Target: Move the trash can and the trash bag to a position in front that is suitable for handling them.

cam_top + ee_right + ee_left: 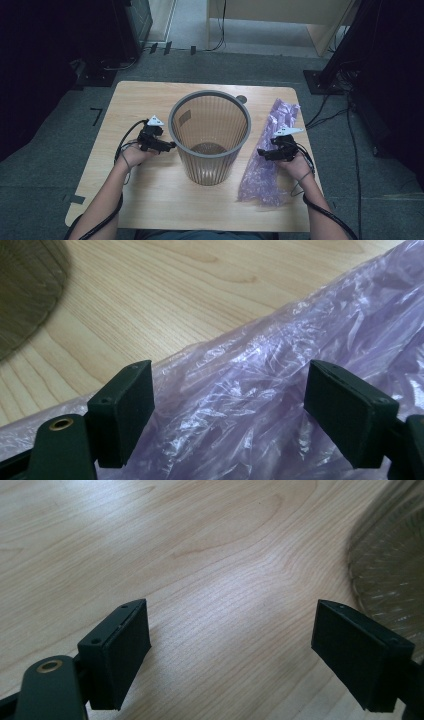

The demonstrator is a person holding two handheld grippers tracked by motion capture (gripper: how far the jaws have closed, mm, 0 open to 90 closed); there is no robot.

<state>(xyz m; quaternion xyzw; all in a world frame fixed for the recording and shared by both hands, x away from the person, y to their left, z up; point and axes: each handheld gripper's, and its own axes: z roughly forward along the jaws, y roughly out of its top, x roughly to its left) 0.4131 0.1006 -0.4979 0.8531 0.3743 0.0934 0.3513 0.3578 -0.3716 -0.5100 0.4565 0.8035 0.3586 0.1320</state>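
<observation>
My right tool [227, 415] hovers wide over the purple bag [280, 390], nothing pinched; my left tool [230, 655], equally wide, holds nothing above bare worktop [175, 540] beside the bin [210, 135]. I judge pickup comes next: lower, pinch. The high view shows the bag's full length right of the bin

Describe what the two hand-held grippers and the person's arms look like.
Each black hand-held gripper, left and right, carries a pale grey three-cornered plate on top, two flat rectangular black jaws and a trailing black cable. The forearms are bare, without sleeves. A brass-coloured ring sits beside one jaw.
</observation>
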